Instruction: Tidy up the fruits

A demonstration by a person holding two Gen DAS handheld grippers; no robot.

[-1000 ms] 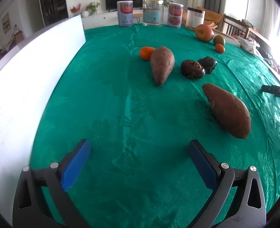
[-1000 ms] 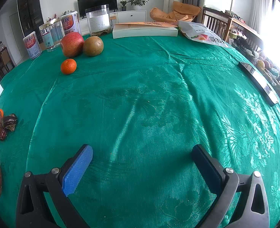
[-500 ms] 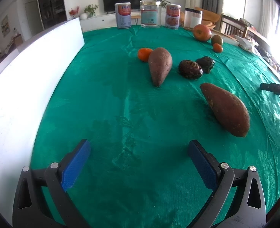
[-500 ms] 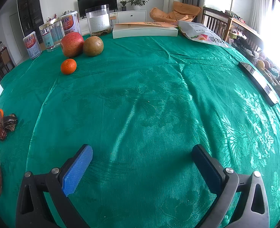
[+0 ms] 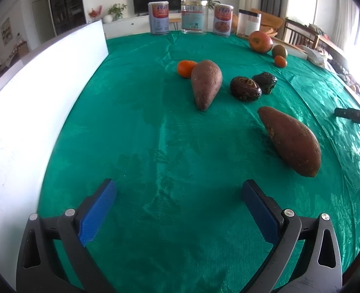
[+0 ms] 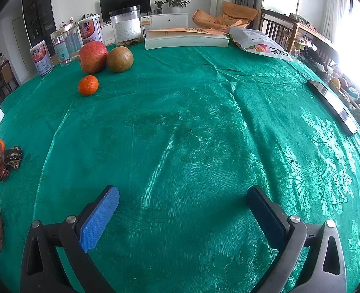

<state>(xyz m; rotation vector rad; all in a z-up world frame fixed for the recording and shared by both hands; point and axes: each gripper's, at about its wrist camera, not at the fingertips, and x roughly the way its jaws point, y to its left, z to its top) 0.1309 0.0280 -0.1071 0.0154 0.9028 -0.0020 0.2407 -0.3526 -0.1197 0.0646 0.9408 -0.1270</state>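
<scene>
We're over the green cloth [image 5: 136, 146], biggest thing in sight, with the white board [image 5: 33, 112] standing along its left edge. Against a second ago, our left view has lifted and eased back a touch: the cans at the far edge now sit lower in the frame. The right view matches the earlier one; nothing there has shifted.

Left gripper [image 5: 178, 196] hangs over bare cloth, fingers spread wide, nothing between them. Right gripper [image 6: 182, 199] is likewise spread wide and empty over the middle of the cloth.

Ahead and right of our left gripper lies the near sweet potato [image 5: 290, 140], well short of the fingers. Further on lies the far sweet potato [image 5: 205, 81], its tip pointing toward us. The mandarin [image 5: 185, 68] sits just behind it, seemingly touching, as before. Right of that potato are two dark, wrinkled fruits [image 5: 245, 89], close side by side.

Near the far right edge we have the apple [image 6: 92, 56] and a brown-green fruit [image 6: 119, 59] seemingly touching, with a small orange [image 6: 88, 85] just in front of them. Behind them stand the cans [image 6: 41, 58] and a clear jar [image 6: 126, 25]. A book [image 6: 186, 39] and a snack bag [image 6: 260, 44] lie further along that edge.

No fruit has moved in the last second.
</scene>
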